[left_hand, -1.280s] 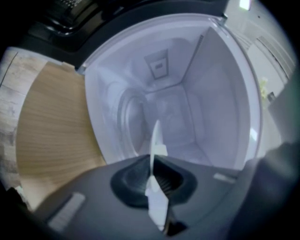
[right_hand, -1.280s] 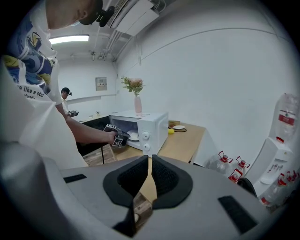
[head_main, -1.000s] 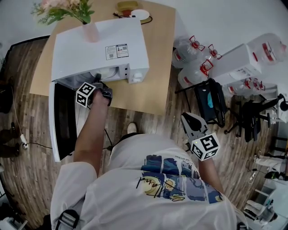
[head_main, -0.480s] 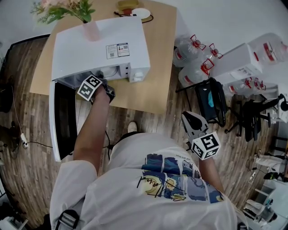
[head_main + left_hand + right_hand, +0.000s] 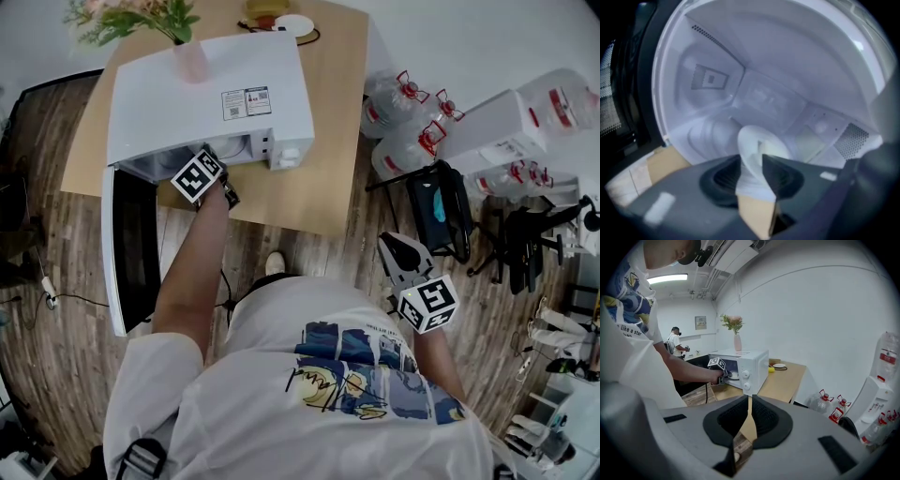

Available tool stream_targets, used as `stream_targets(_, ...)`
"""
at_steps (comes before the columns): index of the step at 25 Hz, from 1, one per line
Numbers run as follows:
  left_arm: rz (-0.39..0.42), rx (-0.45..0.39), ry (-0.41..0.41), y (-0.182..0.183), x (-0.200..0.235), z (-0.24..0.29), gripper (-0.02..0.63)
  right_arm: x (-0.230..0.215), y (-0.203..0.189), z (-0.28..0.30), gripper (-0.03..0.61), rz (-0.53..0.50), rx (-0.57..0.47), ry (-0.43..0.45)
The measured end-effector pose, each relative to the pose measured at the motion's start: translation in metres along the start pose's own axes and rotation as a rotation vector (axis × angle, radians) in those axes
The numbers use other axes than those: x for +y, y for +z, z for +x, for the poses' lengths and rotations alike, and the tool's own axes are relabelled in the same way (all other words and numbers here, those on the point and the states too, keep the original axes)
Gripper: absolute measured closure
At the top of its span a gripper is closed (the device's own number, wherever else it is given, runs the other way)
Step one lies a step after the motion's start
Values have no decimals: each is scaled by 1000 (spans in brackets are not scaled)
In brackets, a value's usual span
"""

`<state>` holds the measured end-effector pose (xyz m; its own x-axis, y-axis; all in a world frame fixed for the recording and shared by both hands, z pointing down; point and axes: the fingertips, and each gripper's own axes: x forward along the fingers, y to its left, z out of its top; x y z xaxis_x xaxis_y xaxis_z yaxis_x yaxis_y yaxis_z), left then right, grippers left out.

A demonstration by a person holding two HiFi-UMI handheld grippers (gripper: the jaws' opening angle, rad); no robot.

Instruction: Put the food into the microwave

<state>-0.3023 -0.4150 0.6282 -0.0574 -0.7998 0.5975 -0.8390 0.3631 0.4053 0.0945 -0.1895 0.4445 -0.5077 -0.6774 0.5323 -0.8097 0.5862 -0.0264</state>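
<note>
A white microwave (image 5: pixel 206 94) stands on the wooden table with its dark door (image 5: pixel 131 244) swung open to the left. My left gripper (image 5: pixel 211 165) reaches into the cavity mouth. In the left gripper view a white plate (image 5: pixel 757 140) lies on the cavity floor, its near rim between the jaws of the left gripper (image 5: pixel 752 158), which are opening and stand apart from it. What is on the plate I cannot make out. My right gripper (image 5: pixel 390 244) hangs at my right side over the floor, shut and empty (image 5: pixel 750 399).
A pink vase of flowers (image 5: pixel 187 64) stands on top of the microwave. The wooden table (image 5: pixel 323 141) holds a small white dish (image 5: pixel 291 28) at the back. Water bottles (image 5: pixel 403 122), a black chair (image 5: pixel 439 211) and boxes crowd the right.
The left gripper's marker cube has rolled and shifted slightly up and right, toward the microwave opening. The right gripper has not moved.
</note>
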Motion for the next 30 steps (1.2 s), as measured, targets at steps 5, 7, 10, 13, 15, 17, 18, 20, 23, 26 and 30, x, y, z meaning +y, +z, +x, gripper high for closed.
stream_targets(5,90,-11,38,1,0,0,465,0,0,-1,555,-3,1,-1)
stream_targets(7,113,-14,44,1,0,-1,459,-1,-1,-3,555,-2,2,-3)
stream_targets(10,139,-13,55,0,0,-1,449,-1,-4,-6,554,1,5,-6)
stream_targets(13,145,-13,75,2,2,-1,440,-3,-7,-10,554,2,5,-9)
stream_targets(15,156,-21,84,5,3,-3,436,-3,-8,-13,555,2,2,-10)
stream_targets(17,158,-29,85,6,4,-7,434,-5,-9,-17,555,1,-4,-11)
stream_targets(18,160,-32,85,5,4,-10,434,-5,-10,-19,555,2,-7,-11)
stream_targets(20,164,-36,86,3,4,-16,434,-8,-14,-24,555,5,-12,-12)
stream_targets(23,169,-44,89,0,2,-27,434,-11,-19,-31,554,6,-18,-5)
stream_targets(26,177,-56,89,-4,-1,-41,434,-14,-23,-38,555,1,-27,12)
stream_targets(30,182,-78,93,-13,-6,-66,436,-17,-28,-50,555,-11,-42,44)
